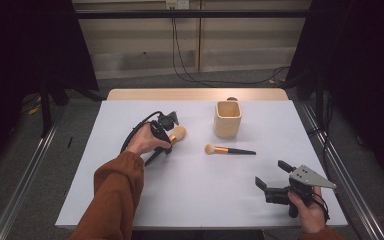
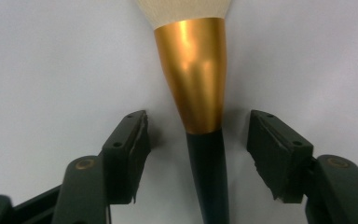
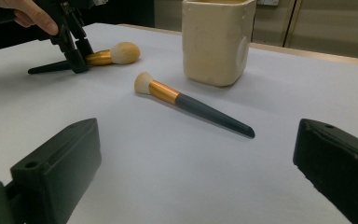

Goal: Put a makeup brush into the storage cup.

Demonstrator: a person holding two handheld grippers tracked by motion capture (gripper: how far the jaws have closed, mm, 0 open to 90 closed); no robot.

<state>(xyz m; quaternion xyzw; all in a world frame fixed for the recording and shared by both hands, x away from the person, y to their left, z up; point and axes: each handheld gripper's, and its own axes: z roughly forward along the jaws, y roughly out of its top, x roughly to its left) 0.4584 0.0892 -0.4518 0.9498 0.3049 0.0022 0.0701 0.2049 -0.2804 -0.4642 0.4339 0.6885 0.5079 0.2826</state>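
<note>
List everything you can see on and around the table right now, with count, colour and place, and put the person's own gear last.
large makeup brush: 1, cream bristles, gold ferrule, dark handle; lying on the left half of the table, between the left gripper's jaws.
small makeup brush: 1, same colours; lying flat mid-table, in front of the holder, bristles to the left.
holder: 1, cream, squarish open cup; standing upright at the far middle.
table: 1, white top with a wooden far edge.
cables: black, on the floor beyond the table.
left gripper: 1, black; jaws either side of the large brush's handle, gaps visible on both sides.
right gripper: 1, black with grey plate; near right corner, jaws wide apart, nothing between them.
</note>
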